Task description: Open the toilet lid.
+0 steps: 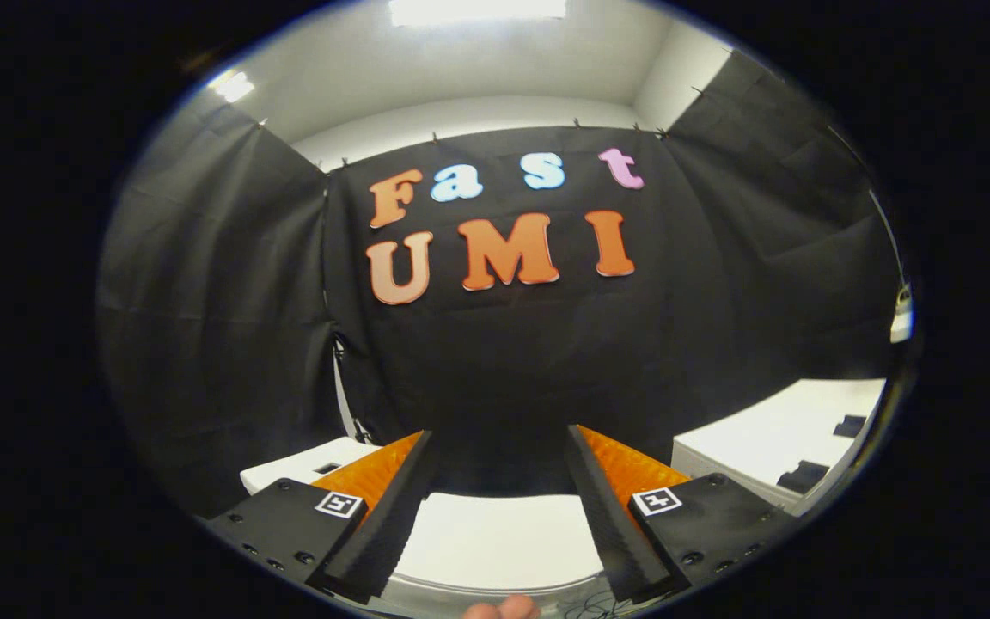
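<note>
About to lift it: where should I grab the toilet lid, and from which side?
Probably the lid's near front edge, from the front and above. It lies flat between the open gripper fingers, hinge presumably toward the black cloth wall, so that edge swings up.

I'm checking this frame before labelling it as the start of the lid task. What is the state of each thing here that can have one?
Two-finger gripper: open, fingers spread wide, nothing between them.
White toilet lid: looks closed and flat, lying below and between the fingers, untouched.
White box-like unit with dark recesses: stands beside the right finger, untouched.
Ceiling light panel: switched on.
Fingertips of a person's hand: at the toilet's near edge, bare.
</note>
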